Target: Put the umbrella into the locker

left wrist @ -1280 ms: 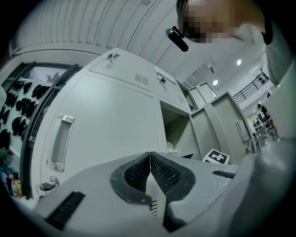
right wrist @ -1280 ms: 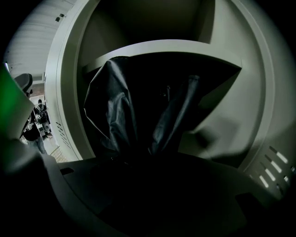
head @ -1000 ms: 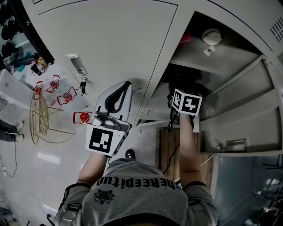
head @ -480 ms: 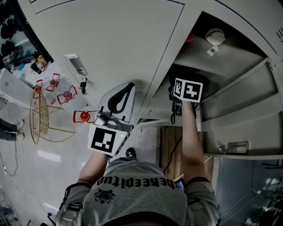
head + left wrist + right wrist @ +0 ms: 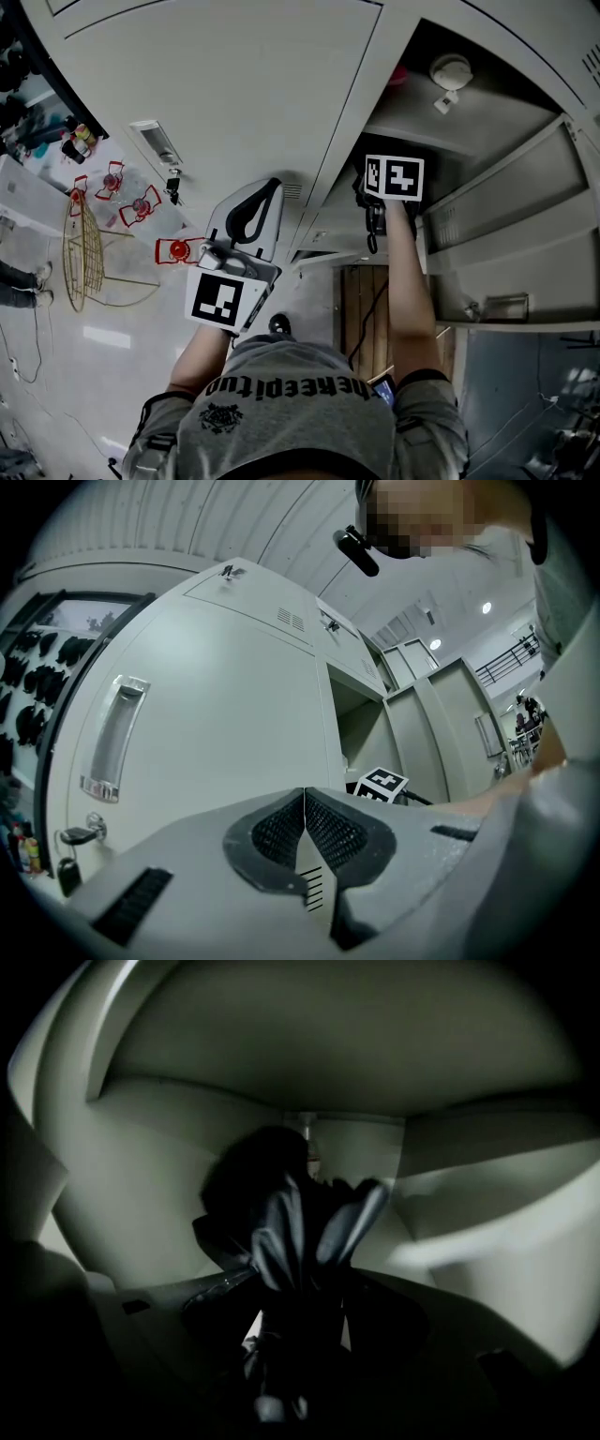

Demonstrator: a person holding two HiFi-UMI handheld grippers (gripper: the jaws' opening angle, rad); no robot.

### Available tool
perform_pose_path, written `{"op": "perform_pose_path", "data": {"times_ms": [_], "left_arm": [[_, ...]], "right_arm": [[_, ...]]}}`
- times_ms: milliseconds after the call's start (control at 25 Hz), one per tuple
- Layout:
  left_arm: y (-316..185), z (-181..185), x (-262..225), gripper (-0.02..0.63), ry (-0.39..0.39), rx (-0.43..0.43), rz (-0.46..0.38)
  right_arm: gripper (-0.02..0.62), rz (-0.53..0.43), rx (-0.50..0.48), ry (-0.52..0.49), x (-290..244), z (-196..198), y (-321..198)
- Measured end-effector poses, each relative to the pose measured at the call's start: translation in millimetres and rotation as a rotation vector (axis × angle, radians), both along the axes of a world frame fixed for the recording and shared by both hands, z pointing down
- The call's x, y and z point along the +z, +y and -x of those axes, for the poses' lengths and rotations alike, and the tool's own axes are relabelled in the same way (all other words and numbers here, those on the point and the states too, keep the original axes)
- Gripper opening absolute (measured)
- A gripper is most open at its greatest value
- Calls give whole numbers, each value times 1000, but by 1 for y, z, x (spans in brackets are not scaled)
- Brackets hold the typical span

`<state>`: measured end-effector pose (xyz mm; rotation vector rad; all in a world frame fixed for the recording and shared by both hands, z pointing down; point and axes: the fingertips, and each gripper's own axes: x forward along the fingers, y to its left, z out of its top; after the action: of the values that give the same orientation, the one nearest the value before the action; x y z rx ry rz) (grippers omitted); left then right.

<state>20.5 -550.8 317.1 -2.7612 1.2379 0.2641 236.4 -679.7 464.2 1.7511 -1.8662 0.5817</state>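
Observation:
The grey locker (image 5: pixel 487 122) stands open at the right of the head view, its door (image 5: pixel 525 253) swung out. My right gripper (image 5: pixel 380 192) reaches into the dark compartment, shut on a folded black umbrella (image 5: pixel 300 1232) whose glossy folds point at the back wall (image 5: pixel 141 1194). The umbrella's strap (image 5: pixel 373 239) dangles below the marker cube. My left gripper (image 5: pixel 251 211) hangs shut and empty in front of the closed neighbouring door (image 5: pixel 216 705), its pads (image 5: pixel 281 832) pressed together.
A shelf (image 5: pixel 441 131) sits above the compartment with a round white item (image 5: pixel 448 73) on it. The closed door has a handle (image 5: pixel 111 733) and key (image 5: pixel 73 836). A gold wire stool (image 5: pixel 89 248) and red items (image 5: pixel 122 192) stand on the floor at left.
My right gripper has pushed a little deeper into the locker with the umbrella. The left gripper has stayed put.

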Motion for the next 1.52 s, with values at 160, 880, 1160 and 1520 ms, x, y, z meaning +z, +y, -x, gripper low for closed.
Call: {"op": "perform_pose_path", "data": {"times_ms": [160, 880, 1160, 1520], "left_arm": [[1, 1, 0, 8, 8, 1, 5], [10, -1, 5, 8, 4, 6, 15], [25, -12, -2, 8, 4, 24, 1], [47, -26, -13, 8, 14, 18, -13]], "right_arm": [[261, -18, 2, -35, -7, -1, -4], [179, -174, -4, -75, -39, 7, 24], [2, -278, -24, -98, -65, 10, 60], [2, -468, -11, -116, -100, 8, 117]]}}
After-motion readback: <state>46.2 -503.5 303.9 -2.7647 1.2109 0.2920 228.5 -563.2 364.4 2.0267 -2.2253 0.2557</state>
